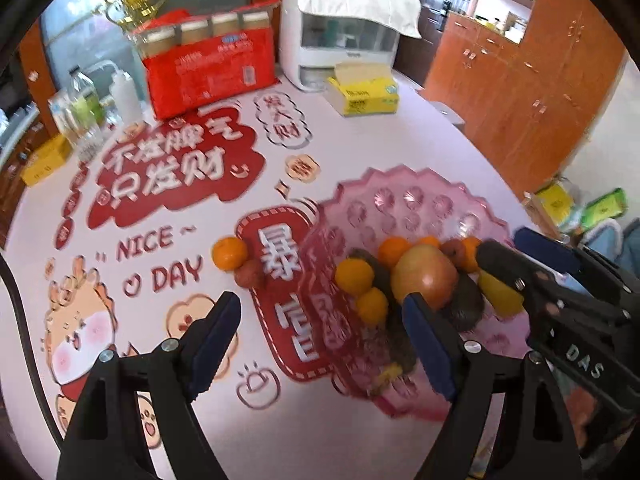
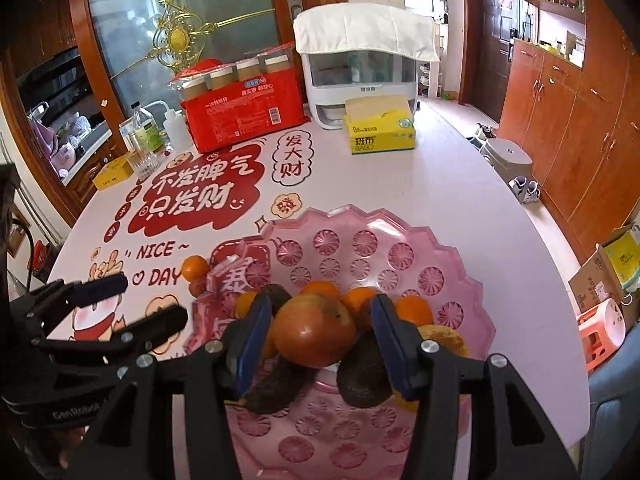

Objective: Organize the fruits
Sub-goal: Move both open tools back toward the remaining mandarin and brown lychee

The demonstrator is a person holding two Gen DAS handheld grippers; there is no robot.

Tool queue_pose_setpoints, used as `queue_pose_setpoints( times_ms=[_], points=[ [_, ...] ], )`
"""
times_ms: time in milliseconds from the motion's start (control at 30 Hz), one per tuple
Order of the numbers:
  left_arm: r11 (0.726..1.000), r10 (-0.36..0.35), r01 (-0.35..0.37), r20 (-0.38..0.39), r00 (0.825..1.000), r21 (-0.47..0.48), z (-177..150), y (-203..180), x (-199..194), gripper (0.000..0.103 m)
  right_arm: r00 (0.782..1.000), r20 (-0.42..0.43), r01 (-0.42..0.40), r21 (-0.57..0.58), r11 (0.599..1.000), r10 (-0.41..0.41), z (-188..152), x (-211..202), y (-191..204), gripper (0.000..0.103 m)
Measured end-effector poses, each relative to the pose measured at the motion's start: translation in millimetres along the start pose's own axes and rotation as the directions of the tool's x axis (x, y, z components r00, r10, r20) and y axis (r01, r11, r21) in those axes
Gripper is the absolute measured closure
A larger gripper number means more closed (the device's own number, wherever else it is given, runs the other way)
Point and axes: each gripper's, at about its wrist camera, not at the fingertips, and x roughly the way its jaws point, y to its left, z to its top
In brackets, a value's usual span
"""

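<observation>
The orange (image 1: 229, 253) sat on the tabletop (image 1: 360, 140) upper-left of the spread, empty left gripper (image 1: 320, 332), nearer than the right gripper (image 2: 320, 338), which stood parted around an apple (image 2: 314, 330), grip unclear.

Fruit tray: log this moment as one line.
pink tray: most fruit in | orange, small red fruit: outside on table | left tool: open, empty | right tool: astride apple, grip unclear

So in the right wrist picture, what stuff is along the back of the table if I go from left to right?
Small yellow box → clear bottle → white squeeze bottle → red pack of cups → white appliance with a cloth on top → yellow tissue box.
</observation>
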Motion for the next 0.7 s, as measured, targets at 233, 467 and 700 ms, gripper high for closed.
queue_pose_setpoints(
  times_ms=[233,467,700],
  points=[
    [1.000,0.014,-0.014,0.013,1.000,-0.010,-3,32,-32,0.021,0.999,0.054,-0.002,-0.011,1.000,0.003,9,-21,28,0.050],
    [0.996,0.083,-0.086,0.080,0.993,0.032,13,79,-81,0.021,0.995,0.104,-0.005,-0.028,1.000,0.008,22,-39,63,0.050],
    [0.967,0.175,-0.193,0.114,0.978,0.168,36,119,-116,0.021,0.991,0.129,-0.011,-0.041,0.999,0.016,32,-48,103,0.050]
  ],
)
